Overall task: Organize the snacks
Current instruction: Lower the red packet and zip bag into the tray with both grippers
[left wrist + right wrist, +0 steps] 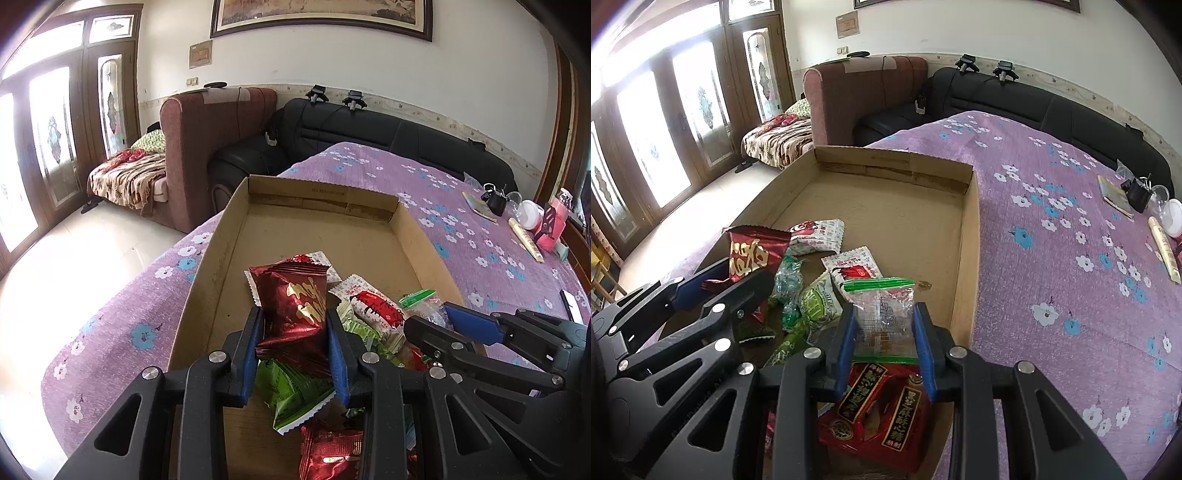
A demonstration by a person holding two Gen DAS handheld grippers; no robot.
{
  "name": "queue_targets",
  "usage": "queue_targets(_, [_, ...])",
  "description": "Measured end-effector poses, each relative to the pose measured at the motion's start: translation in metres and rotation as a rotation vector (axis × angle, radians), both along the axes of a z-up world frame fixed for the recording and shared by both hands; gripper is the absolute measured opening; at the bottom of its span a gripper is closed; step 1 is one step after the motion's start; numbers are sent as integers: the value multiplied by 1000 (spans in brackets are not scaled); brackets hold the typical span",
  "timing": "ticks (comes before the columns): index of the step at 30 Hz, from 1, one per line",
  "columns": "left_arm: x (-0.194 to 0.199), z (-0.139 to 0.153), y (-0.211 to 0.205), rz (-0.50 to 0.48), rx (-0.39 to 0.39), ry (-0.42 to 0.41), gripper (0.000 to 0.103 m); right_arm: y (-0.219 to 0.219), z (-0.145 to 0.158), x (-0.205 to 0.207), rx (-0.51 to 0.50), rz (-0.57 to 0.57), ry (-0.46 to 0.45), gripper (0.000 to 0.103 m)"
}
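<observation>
The left gripper point(295, 343) is clamped on a dark red foil packet point(295, 314), which stands upright between its two blue pads above the near end of a shallow cardboard box point(236, 206). The right gripper point(885, 345) grips a clear packet with green edges point(882, 314) the same way, just beside the left one and over the same heap.

Below them, loose snacks lie piled in the near part of the box: two white packets with red print point(855, 267), one green-and-white packet point(818, 301), a crinkled green wrapper point(788, 280) and one large red bag with black labels point(875, 413). The far half of the box floor is bare cardboard. The box sits on a purple cloth with white and blue flowers point(1052, 229).

The gripper bodies hide much of the heap, so an exact count of the snacks cannot be made, and the print on the packets is too small to read.
</observation>
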State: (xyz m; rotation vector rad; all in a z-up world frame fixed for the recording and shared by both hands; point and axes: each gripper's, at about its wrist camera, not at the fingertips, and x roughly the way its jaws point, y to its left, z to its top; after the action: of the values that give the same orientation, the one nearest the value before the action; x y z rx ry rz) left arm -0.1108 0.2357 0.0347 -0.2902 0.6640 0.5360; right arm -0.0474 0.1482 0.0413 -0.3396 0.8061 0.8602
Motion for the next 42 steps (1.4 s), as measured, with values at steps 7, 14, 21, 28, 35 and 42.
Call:
queue_targets(7, [1,-3,1,-4,-15,14,36,2,-3,2,3,4,10,29])
queue_targets(14, [4,-4,1,-6,-21,25,36,2,-5,3,10,4,18,29])
queue_targets(21, [5,-5,2,-6,-27,27,36,1,-7,3,11,8,25,29])
queue_targets(28, [4,-5,3,-7,-31,26,36,0,-8,2,21,1,30,29])
queue_targets(35, [4,-6,2,-10,-33,31,36,-2,-8,3,33,3,39,30])
queue_targets(42, [3,-5,2,-11,-34,27,37,-7,-2,0,52,5,33,30])
